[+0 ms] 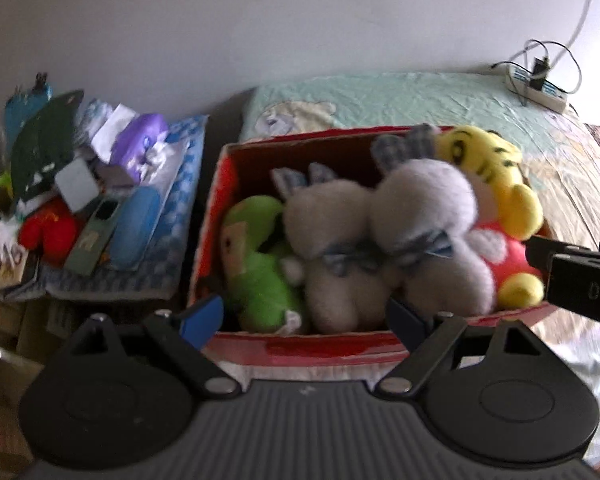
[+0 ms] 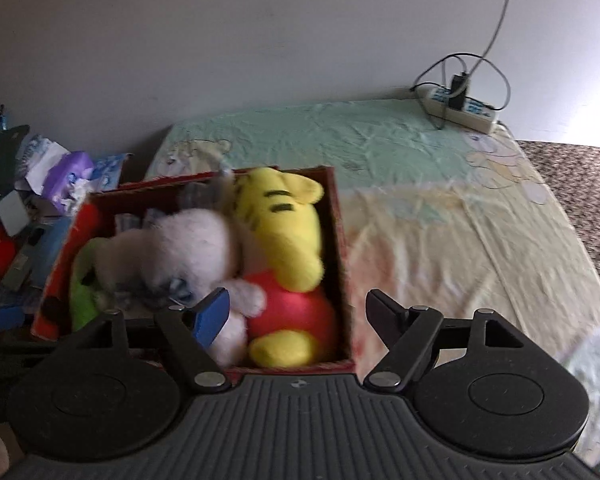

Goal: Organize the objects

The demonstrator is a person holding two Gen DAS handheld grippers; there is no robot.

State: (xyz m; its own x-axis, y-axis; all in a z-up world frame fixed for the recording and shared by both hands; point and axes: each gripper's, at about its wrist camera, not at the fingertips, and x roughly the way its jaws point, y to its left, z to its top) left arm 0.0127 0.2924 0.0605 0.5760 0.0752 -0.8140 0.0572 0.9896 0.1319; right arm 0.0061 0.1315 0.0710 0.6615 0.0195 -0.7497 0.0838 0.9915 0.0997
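- Blurry all over; green toy point(image 1: 260, 264) half hidden under two grey bunnies point(image 1: 380, 232) inside the red box point(image 1: 300, 344).
- Heap of small things point(image 1: 80, 200) left of the box, too mixed up to tell apart.
- Left claw point(image 1: 304, 316) spread wide, empty, at the box's near edge.
- Right claw point(image 2: 296, 312) spread wide, empty, over the box's near right corner, above the yellow tiger point(image 2: 284, 240).

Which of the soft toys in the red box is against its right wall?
The yellow tiger toy in red clothes. It lies along the right wall of the red box; the grey toys fill the middle and the green toy lies at the left.
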